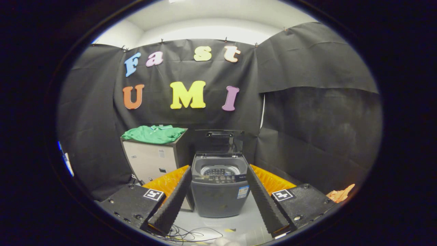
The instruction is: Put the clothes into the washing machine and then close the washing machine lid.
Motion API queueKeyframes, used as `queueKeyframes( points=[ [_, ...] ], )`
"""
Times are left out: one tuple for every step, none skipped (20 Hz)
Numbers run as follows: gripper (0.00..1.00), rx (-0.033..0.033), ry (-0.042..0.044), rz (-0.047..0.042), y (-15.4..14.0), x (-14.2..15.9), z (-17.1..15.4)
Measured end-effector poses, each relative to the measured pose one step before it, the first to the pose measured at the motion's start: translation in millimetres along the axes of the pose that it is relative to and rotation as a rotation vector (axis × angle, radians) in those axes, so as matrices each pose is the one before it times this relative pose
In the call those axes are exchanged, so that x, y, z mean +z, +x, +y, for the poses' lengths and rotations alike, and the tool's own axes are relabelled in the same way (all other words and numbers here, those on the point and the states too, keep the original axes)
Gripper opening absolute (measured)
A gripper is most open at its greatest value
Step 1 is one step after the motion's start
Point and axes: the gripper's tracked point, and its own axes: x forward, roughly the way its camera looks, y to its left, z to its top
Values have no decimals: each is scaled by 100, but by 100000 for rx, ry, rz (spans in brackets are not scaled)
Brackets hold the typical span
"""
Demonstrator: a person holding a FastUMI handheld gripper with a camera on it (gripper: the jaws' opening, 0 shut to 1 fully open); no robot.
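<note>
The gripper [218, 205] is spread wide and holds nothing. The green shirt [153, 134] lies on the cabinet [150, 160] beside the washer [219, 186], whose lid [219, 140] stands up. The shirt looks soft and light; pinch a raised fold.

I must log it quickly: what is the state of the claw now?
Claw: open, holding nothing; the washing machine stands beyond its fingers.

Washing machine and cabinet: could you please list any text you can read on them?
Washing machine panel and front sticker: print too small to read.
Cabinet stickers: too blurred to read.
Tongs, open, flanking the machine: square markers, no words.
</note>
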Motion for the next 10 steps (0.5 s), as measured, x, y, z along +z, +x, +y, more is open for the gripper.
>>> queueKeyframes(
  points=[
    [100,-65,-171,-306,70,124,29],
    [100,-132,-148,-363,-54,-59,10],
    [100,-127,22,198,-50,23,64],
    [100,-185,606,374,35,-38,14],
    [100,-69,822,416,22,-4,7],
    [100,-51,798,470,175,87,-83],
    [100,416,397,254,148,154,50],
    [100,95,-215,154,118,230,149],
    [100,195,-356,-200,240,447,294],
    [100,294,-237,-137,745,705,653]
  ],
)
